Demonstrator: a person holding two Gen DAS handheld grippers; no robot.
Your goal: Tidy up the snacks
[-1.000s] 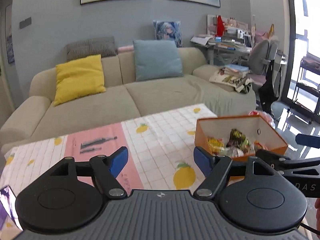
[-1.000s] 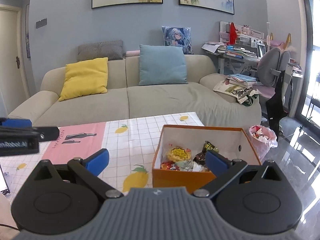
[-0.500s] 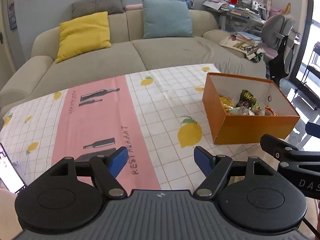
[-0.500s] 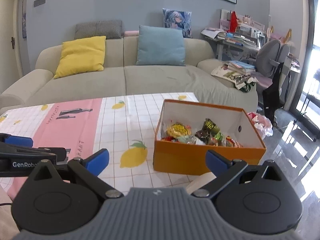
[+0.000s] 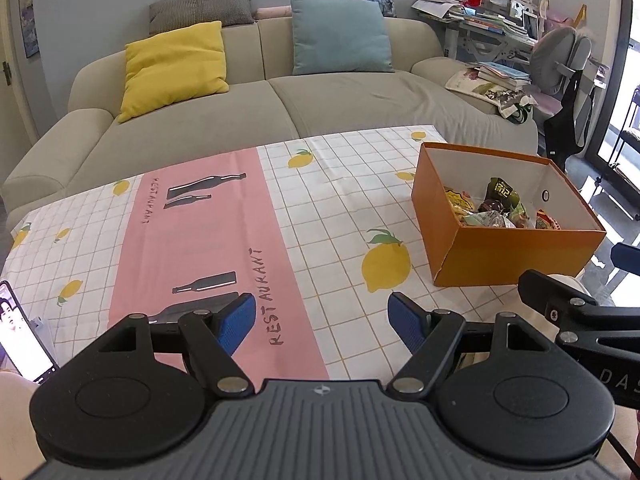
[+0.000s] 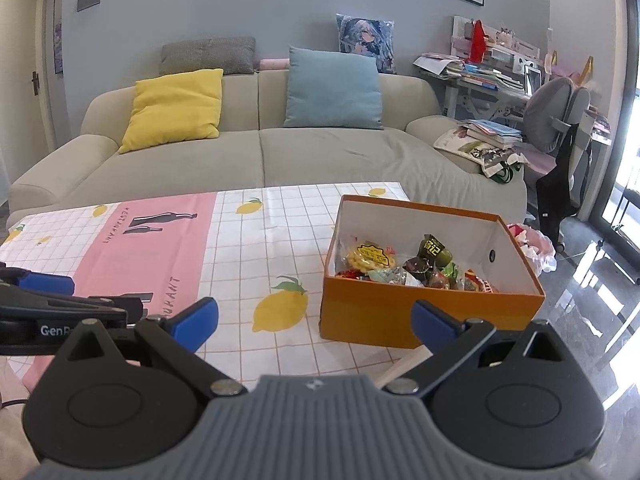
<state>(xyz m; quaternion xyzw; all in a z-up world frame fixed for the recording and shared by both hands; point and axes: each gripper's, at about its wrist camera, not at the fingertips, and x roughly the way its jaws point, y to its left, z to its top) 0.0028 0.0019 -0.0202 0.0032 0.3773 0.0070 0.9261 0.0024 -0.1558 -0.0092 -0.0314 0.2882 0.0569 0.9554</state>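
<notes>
An orange cardboard box (image 5: 516, 254) stands at the right end of the table and holds several wrapped snacks (image 5: 498, 206). It also shows in the right wrist view (image 6: 400, 318), with the snacks (image 6: 416, 268) inside. My left gripper (image 5: 321, 322) is open and empty above the near edge of the table, left of the box. My right gripper (image 6: 314, 322) is open and empty, just in front of the box's near left corner. Each gripper shows at the edge of the other's view.
The table carries a checked cloth with lemons and a pink band (image 5: 208, 240). A phone (image 5: 20, 340) leans at the near left. A beige sofa (image 5: 280, 100) with cushions stands behind the table. A desk and chair (image 6: 552, 120) are at the right.
Both grippers have risen and tilted down, so more of the table shows. Both stay open and empty. The box has not moved.
</notes>
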